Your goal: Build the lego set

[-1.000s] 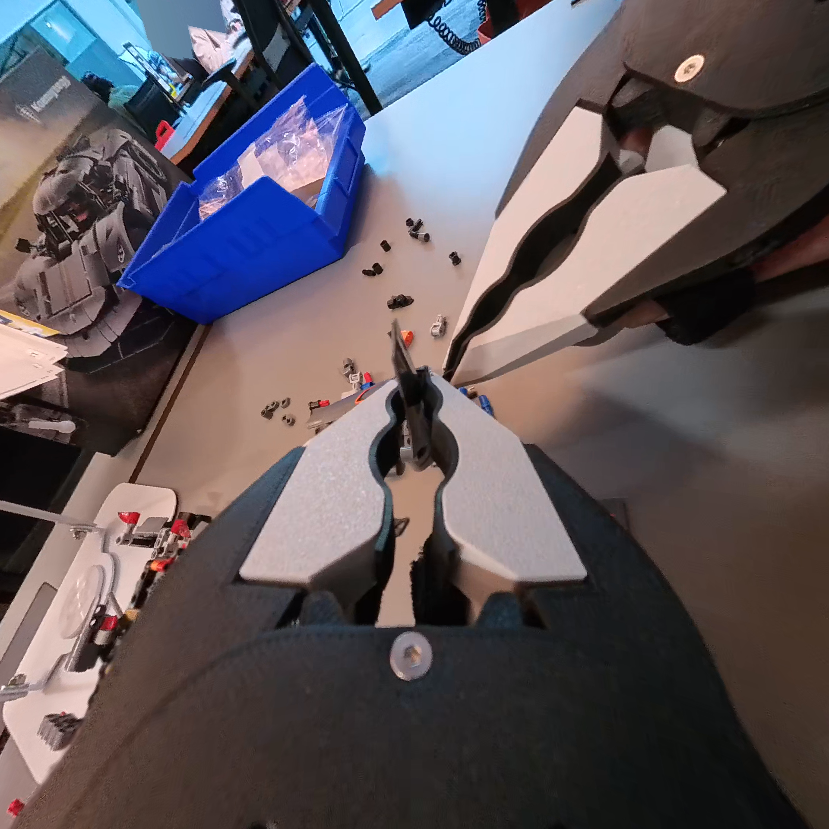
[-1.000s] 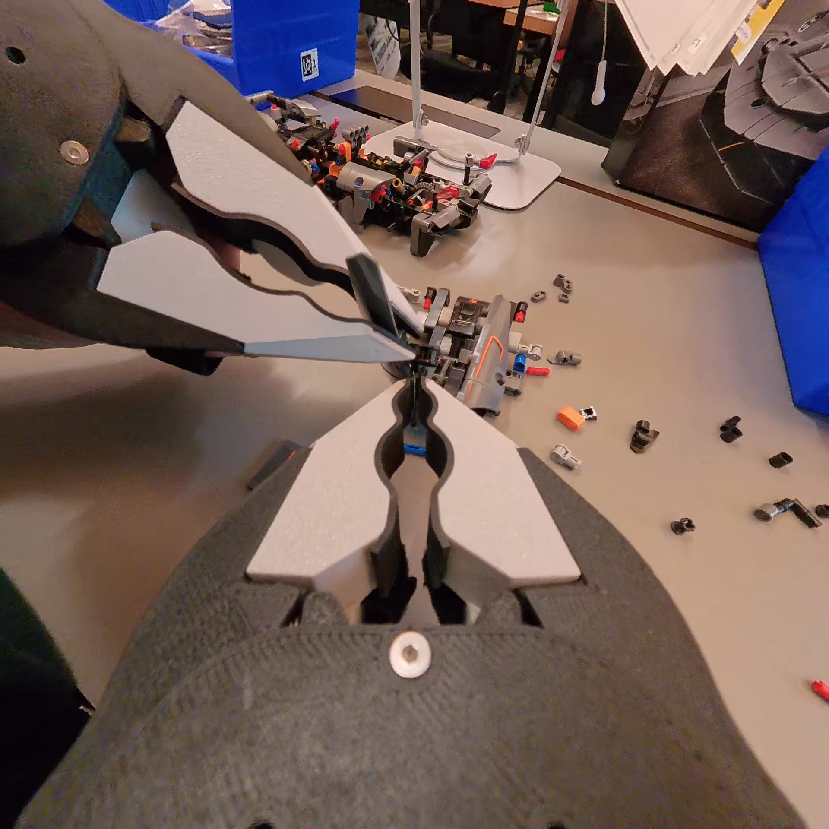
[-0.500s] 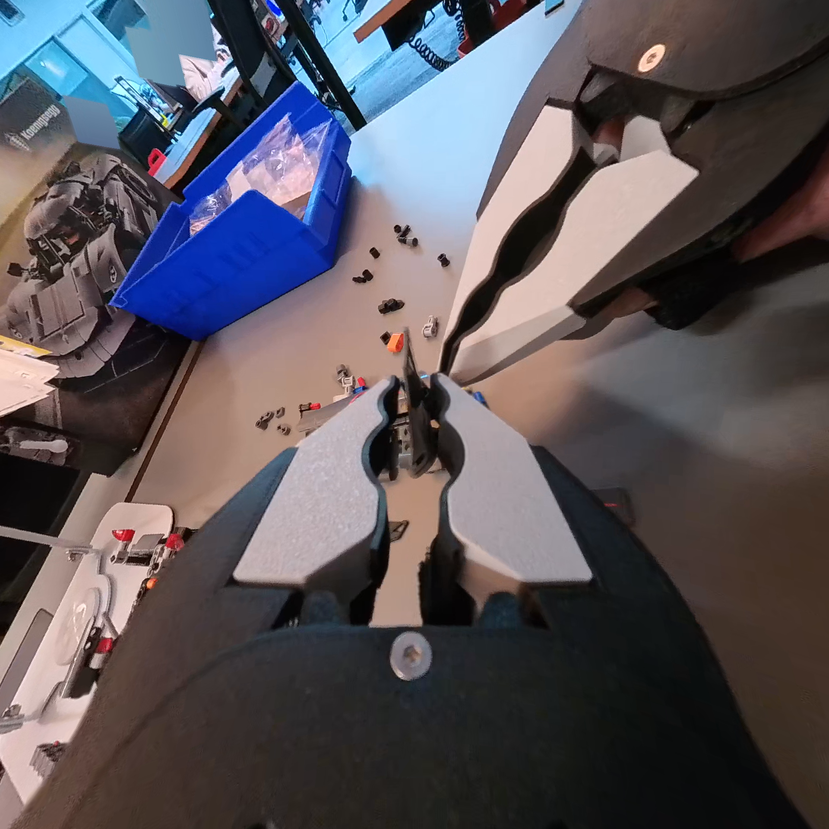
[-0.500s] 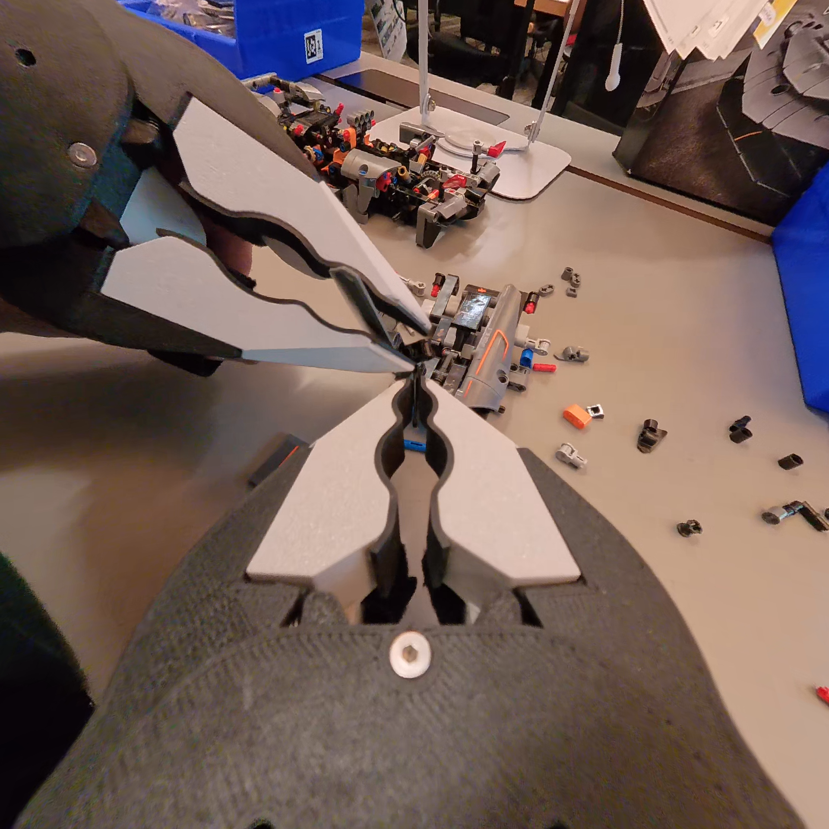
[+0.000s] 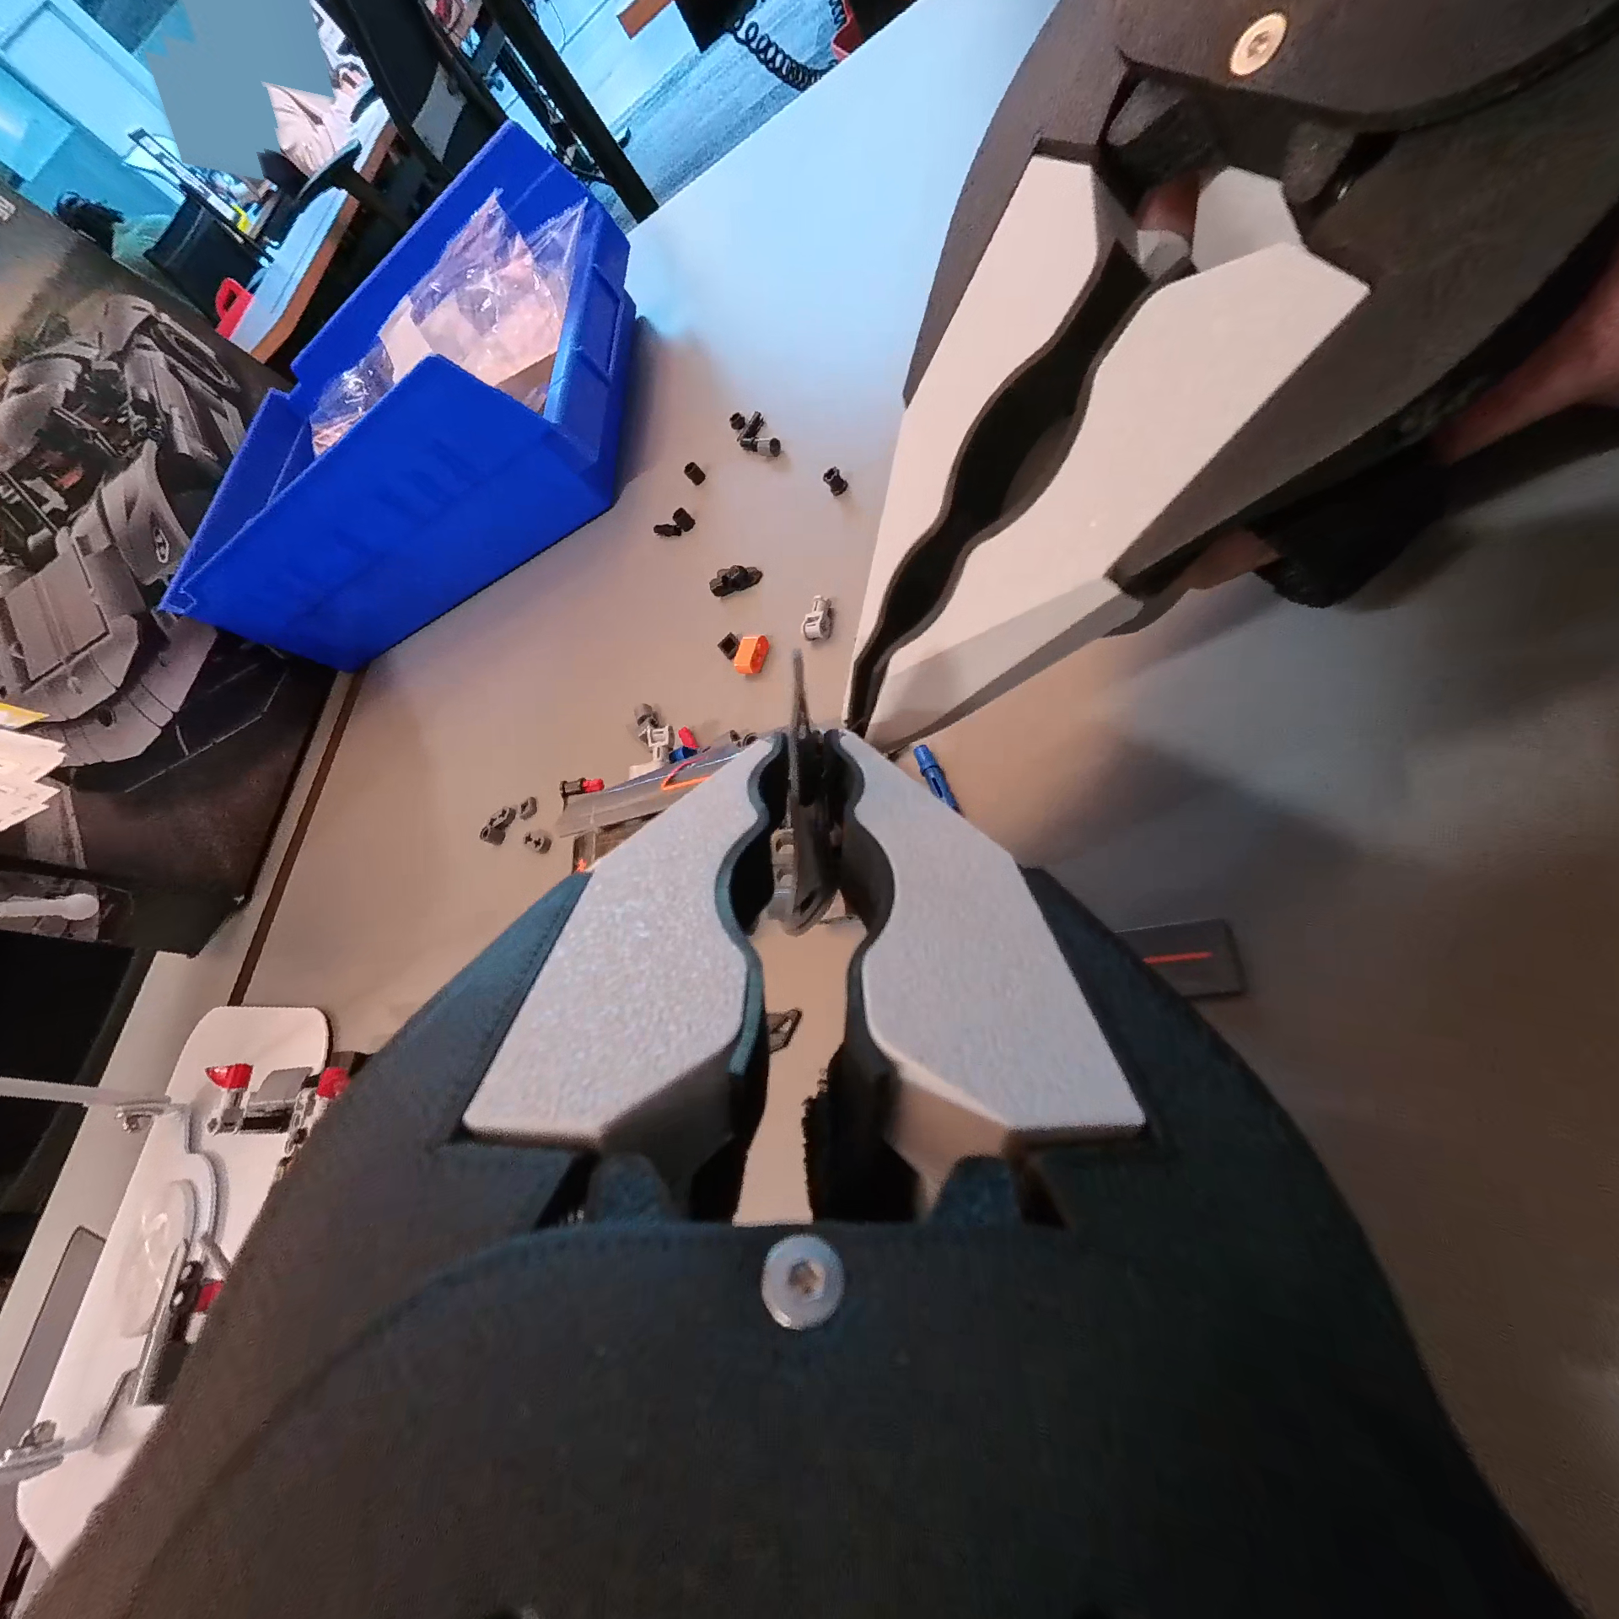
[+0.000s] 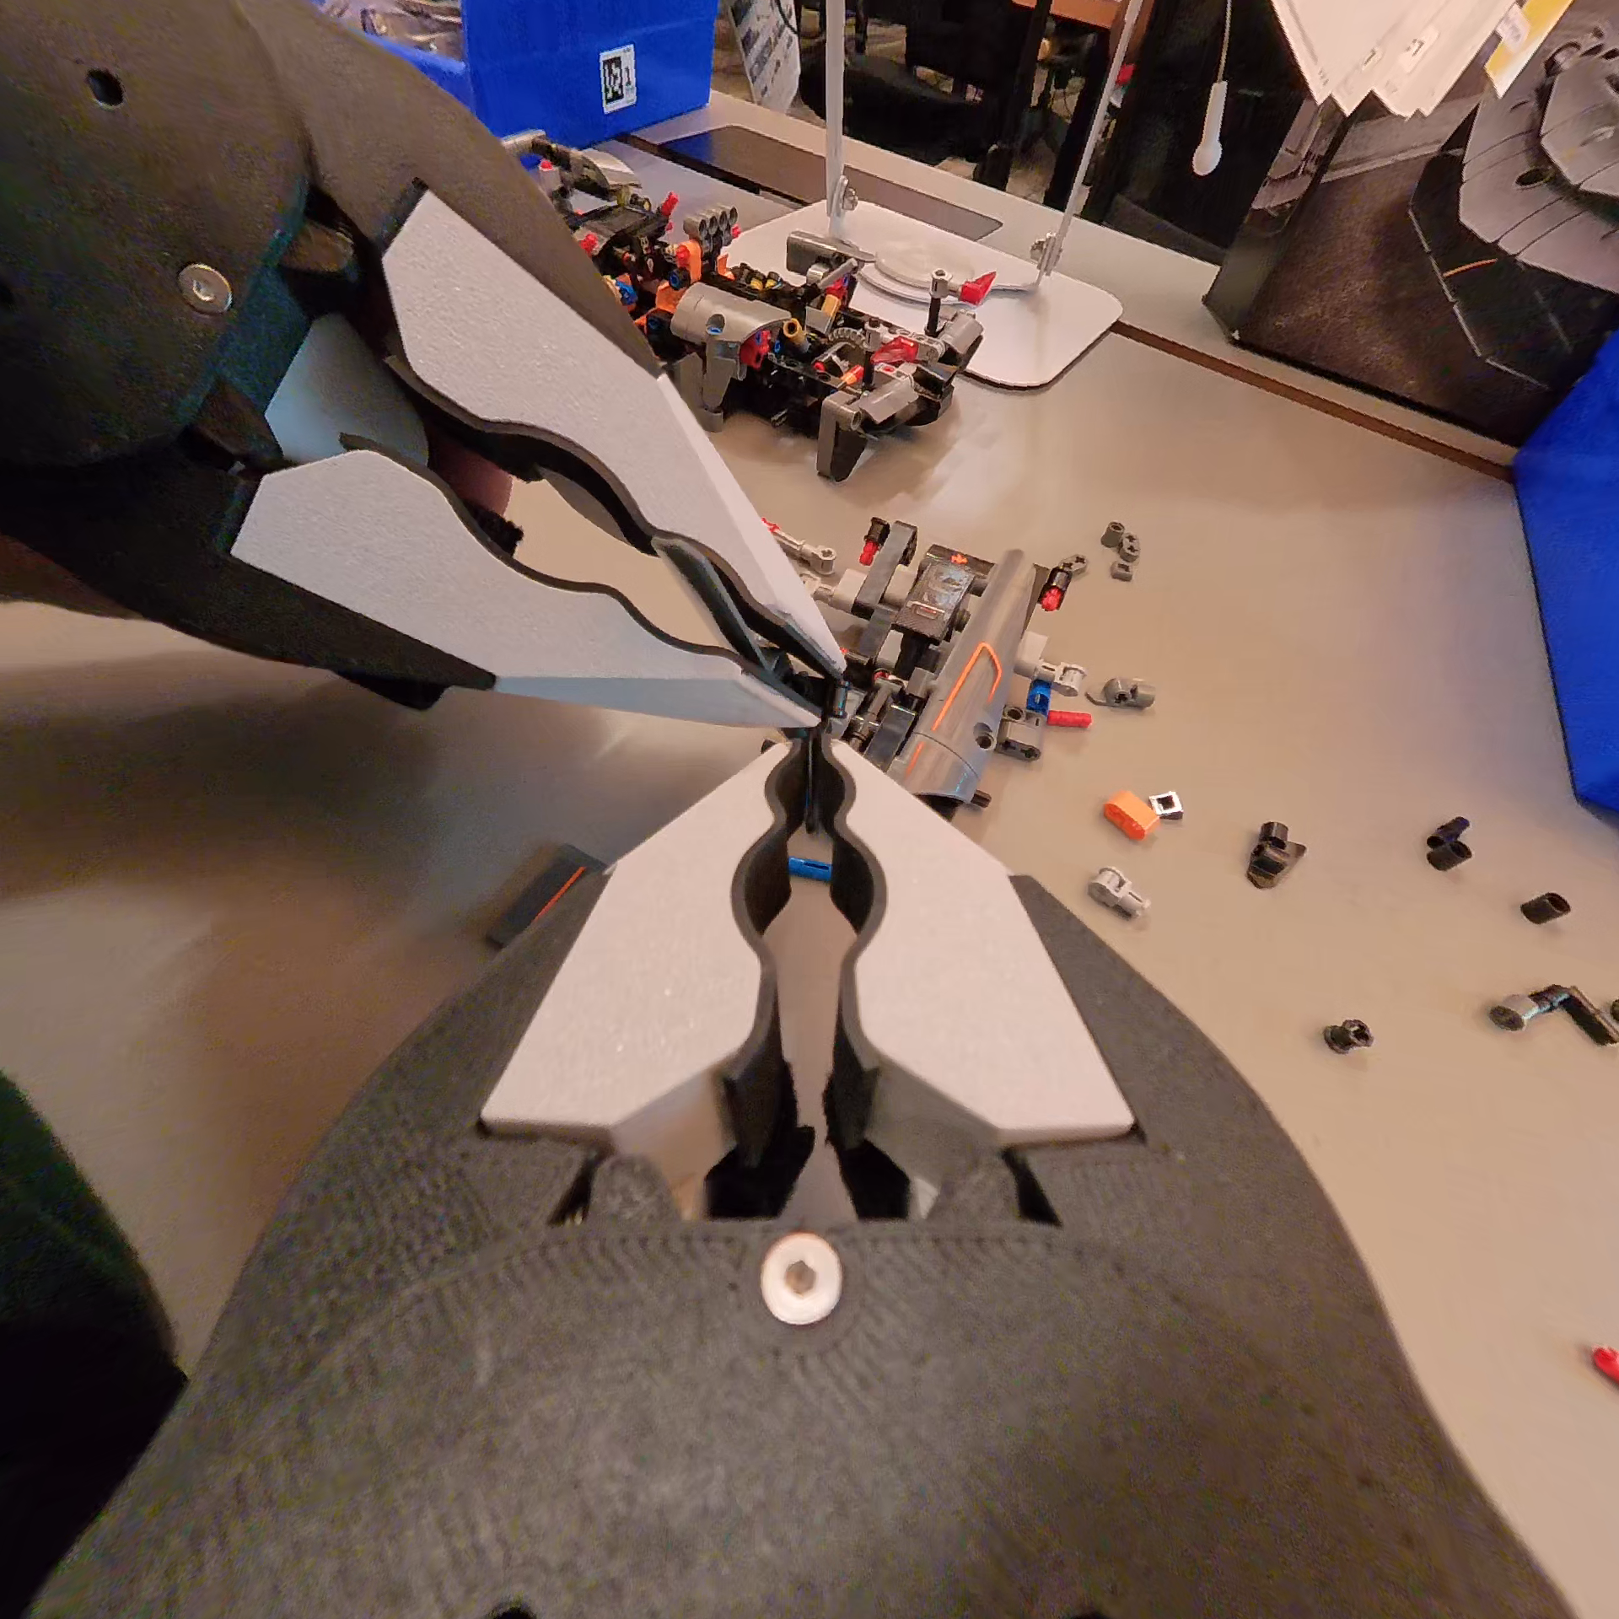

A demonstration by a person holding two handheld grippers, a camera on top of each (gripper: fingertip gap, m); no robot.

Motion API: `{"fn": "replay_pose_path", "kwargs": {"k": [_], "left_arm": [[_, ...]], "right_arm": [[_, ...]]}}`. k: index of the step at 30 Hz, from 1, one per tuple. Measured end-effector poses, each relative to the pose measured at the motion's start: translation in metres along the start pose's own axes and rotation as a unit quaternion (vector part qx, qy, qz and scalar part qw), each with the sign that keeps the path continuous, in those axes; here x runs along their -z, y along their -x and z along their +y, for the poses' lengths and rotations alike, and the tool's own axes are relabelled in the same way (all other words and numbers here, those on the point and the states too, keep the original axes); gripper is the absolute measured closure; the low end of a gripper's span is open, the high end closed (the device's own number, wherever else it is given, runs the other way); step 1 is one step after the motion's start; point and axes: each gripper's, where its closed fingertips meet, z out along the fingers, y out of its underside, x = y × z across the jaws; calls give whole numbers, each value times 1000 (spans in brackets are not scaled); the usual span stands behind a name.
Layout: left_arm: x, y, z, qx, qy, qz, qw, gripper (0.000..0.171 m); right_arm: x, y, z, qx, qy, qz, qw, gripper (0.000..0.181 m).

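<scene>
My left gripper (image 5: 806, 749) is shut on a flat black lego panel (image 5: 802, 815) that stands on edge between its fingers. It also shows in the right wrist view (image 6: 819, 701), coming in from the upper left with the panel (image 6: 714, 604). My right gripper (image 6: 810, 758) is shut on a thin black piece (image 6: 813, 793), and its tips nearly touch the left gripper's tips. In the left wrist view the right gripper (image 5: 863, 723) comes in from the upper right. A small grey sub-assembly with an orange line (image 6: 955, 692) lies on the table just beyond both tips.
A larger lego chassis (image 6: 788, 350) sits farther back by a white stand base (image 6: 1025, 333). Loose small parts (image 6: 1130, 815) are scattered to the right. A blue pin (image 6: 808, 867) and a dark panel with an orange stripe (image 6: 539, 894) lie near. A blue bin (image 5: 420, 438) stands at the table's edge. Only a small space, under 4 cm, lies between the two pairs of fingers.
Both grippers have moved together a little closer to the small sub-assembly. The black panel now sits deeper and more upright between the left fingers. Both stay shut.
</scene>
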Motion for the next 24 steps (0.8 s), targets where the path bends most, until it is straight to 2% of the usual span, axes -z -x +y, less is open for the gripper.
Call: {"fn": "replay_pose_path", "kwargs": {"k": [4,15,24], "left_arm": [[1,1,-1,-2,-6,11,1000,166],[5,8,-7,81,-37,31,996,167],[7,9,-11,83,-43,25,995,167]], "right_arm": [[0,-2,-1,2,-4,4,1000,181],[3,-1,-10,29,-37,6,999,181],[5,0,-13,31,-50,0,998,181]]}}
